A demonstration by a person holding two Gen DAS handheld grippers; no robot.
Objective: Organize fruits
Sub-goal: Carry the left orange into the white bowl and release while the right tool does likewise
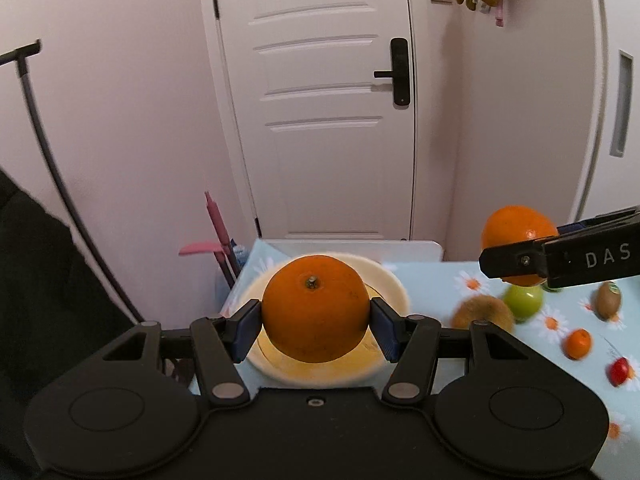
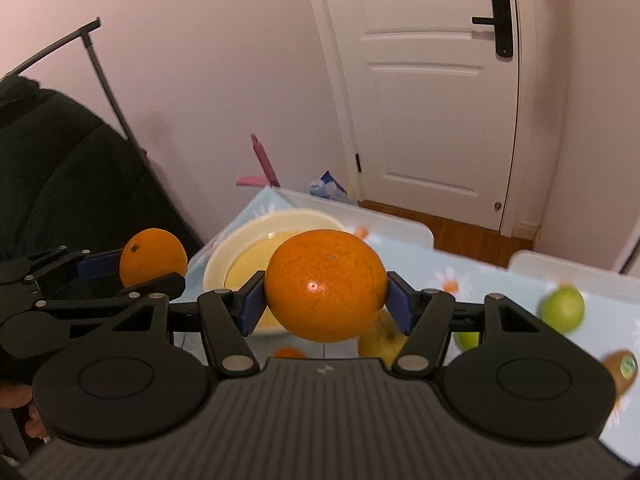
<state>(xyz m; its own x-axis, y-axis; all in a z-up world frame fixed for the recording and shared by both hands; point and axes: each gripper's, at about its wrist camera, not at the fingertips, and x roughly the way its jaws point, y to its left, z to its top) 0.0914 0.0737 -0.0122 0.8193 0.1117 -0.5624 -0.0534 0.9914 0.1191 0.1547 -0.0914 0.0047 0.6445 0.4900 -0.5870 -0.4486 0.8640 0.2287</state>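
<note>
The left gripper (image 1: 316,322) clamps an orange (image 1: 315,308) between its blue pads (image 1: 245,330), stem end up, held in the air. Just beyond and below this fruit lies a cream plate (image 1: 394,286) on the table's daisy-print cloth (image 1: 436,280). To the gripper's right, the right gripper (image 2: 325,300) pinches a second orange (image 2: 325,285) across its middle, also lifted clear of the table; from the left wrist view that fruit shows behind a black finger. From the right wrist view the same plate sits ahead and to the left, past the held orange, with the left gripper and its orange further left.

Under and beside the right gripper, loose fruit rests on the cloth: a green apple (image 2: 562,307), a kiwi with a sticker (image 2: 622,368), a yellowish fruit (image 2: 378,342) partly hidden by the fingers. The left wrist view adds a small tangerine (image 1: 578,343) and a small red fruit (image 1: 618,371), both blurred. A white door (image 1: 320,100) stands beyond the table.
</note>
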